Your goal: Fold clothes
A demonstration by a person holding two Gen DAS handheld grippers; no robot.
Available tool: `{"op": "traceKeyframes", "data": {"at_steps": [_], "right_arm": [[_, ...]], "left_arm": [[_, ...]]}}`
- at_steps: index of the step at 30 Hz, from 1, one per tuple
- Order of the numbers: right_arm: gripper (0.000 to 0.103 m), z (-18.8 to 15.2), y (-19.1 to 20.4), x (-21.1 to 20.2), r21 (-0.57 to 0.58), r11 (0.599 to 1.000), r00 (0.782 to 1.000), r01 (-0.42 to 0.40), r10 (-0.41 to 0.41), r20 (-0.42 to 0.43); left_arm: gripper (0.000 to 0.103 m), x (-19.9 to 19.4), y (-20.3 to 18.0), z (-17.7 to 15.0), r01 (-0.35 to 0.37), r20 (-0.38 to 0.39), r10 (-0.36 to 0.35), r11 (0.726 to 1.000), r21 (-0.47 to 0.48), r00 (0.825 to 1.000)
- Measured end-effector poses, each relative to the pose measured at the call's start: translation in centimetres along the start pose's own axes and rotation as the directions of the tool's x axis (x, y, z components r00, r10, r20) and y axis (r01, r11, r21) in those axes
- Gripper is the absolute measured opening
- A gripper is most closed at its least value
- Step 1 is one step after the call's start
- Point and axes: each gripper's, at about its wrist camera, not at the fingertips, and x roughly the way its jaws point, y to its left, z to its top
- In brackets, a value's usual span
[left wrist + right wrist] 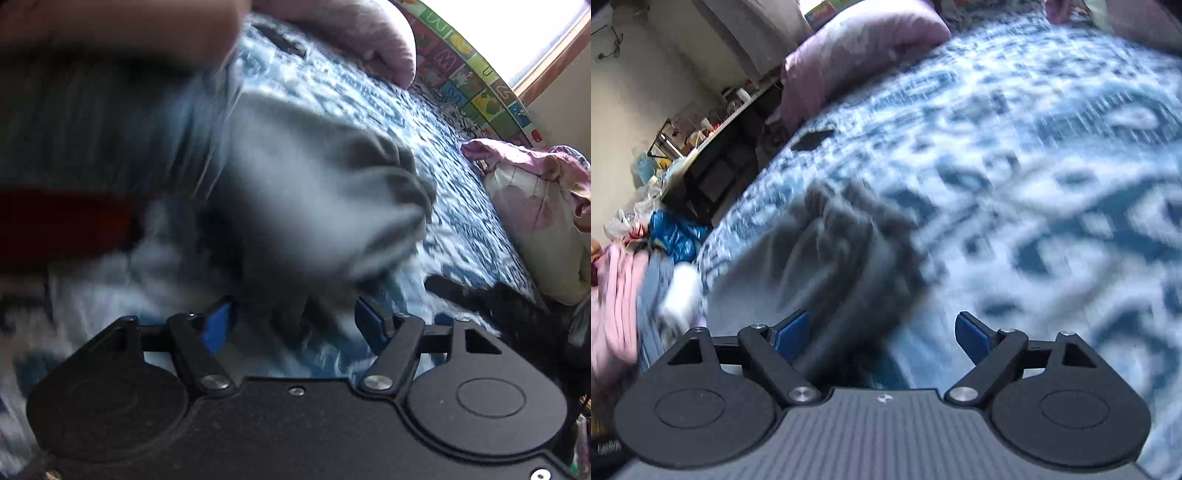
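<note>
Grey garment (pixel 846 251) (blue-white bedspread (pixel 1034 166)).

Grey garment (pixel 314 192) motion-blurred, its lower edge hidden behind gripper body, bedspread (pixel 1052 184) pattern smeared

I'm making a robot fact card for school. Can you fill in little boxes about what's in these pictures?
place: bed with a blue-and-white patterned cover
clothing: bunched grey garment lying on the cover
left gripper: open, grey garment in front of it
right gripper: open, grey garment between its blue pads, not pinched
pillow: pink pillow at the far edge
picture: blurry, things are moving
</note>
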Motion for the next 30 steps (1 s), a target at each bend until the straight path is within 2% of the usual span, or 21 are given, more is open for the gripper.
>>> {"op": "traceKeyframes", "data": {"at_steps": [3,6,10,11,15,17,20,25,30], "right_arm": [[0.086,-3.0,-0.4,-2.3,-0.007,1.0,1.0,0.005,-0.005,-0.025],[0.087,-5.4,0.5,-4.8,-0.066,0.997,0.999,0.031,-0.034,-0.043],[0.095,-8.1,2.8,-8.7,-0.173,0.981,0.994,0.09,-0.098,-0.04],[0.098,-8.5,3.4,-9.6,-0.193,0.976,0.993,0.106,-0.115,-0.037],[0.103,-9.2,6.2,-13.1,-0.271,0.949,0.985,0.158,-0.17,-0.021],[0.103,-9.2,7.5,-14.5,-0.308,0.932,0.98,0.192,-0.201,0.004],[0.103,-8.7,9.6,-16.6,-0.35,0.906,0.971,0.238,-0.229,0.067],[0.103,-7.8,11.9,-19.3,-0.375,0.883,0.957,0.284,-0.24,0.16],[0.103,-7.5,13.2,-19.9,-0.406,0.857,0.946,0.317,-0.255,0.199]], "left_arm": [[0.069,-1.9,0.5,-1.6,-0.02,0.015,0.02,1.0,0.021,1.0],[0.069,-4.5,0.2,-3.1,-0.016,0.022,0.015,0.999,0.044,1.0],[0.072,-8.1,-0.5,-4.7,-0.039,0.051,0.034,0.994,0.102,0.998],[0.075,-9.1,-0.9,-4.9,-0.049,0.066,0.041,0.991,0.125,0.997],[0.09,-11.9,-3.8,-5.3,-0.133,0.173,0.094,0.963,0.233,0.981],[0.091,-13.3,-5.3,-5.5,-0.178,0.228,0.115,0.942,0.283,0.967],[0.099,-15.3,-7.3,-5.8,-0.239,0.302,0.134,0.908,0.343,0.944],[0.103,-16.4,-8.0,-5.1,-0.245,0.323,0.134,0.91,0.334,0.937],[0.103,-17.1,-8.5,-4.5,-0.246,0.332,0.137,0.917,0.314,0.933]]}}
